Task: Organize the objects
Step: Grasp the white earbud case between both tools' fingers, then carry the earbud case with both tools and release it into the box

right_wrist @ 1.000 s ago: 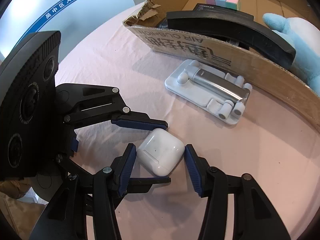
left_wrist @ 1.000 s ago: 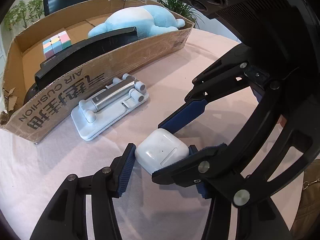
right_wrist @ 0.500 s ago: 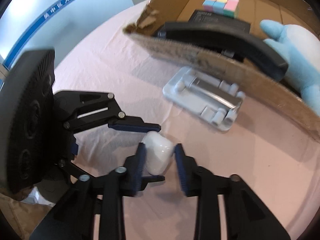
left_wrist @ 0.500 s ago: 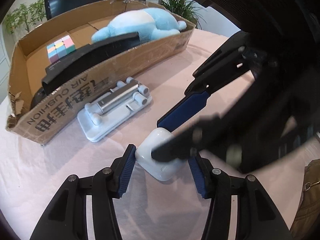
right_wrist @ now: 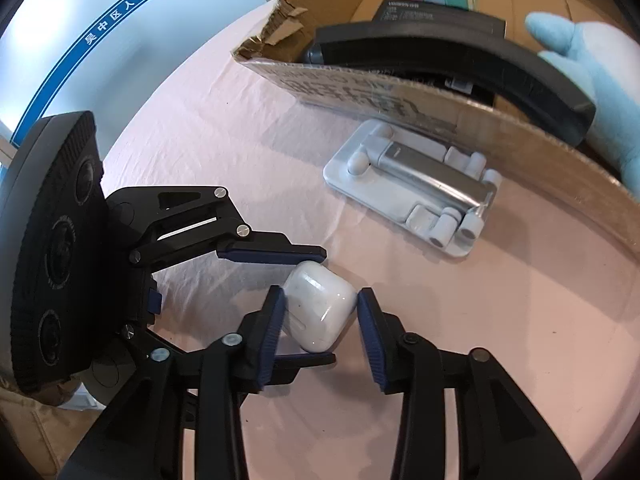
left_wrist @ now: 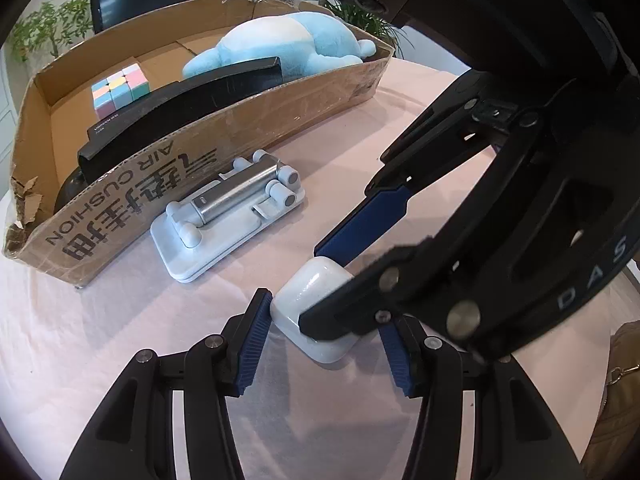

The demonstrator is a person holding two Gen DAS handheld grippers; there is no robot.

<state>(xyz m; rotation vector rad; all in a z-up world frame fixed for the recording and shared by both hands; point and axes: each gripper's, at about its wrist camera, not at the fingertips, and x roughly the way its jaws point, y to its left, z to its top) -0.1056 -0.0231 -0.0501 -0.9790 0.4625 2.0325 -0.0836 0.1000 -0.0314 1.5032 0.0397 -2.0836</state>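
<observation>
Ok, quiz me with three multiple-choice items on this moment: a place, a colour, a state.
1. Where is the phone stand? A on the tablecloth beside the cardboard box; B inside that box; C in a gripper.
2. The plush toy is: A red; B blue; C green.
3. The right gripper is: A wide open; B out of view; C closed on the earbud case.

Key: A, it lies flat before the box wall; B, pale blue fur; C, both pads touch the case's sides.
</observation>
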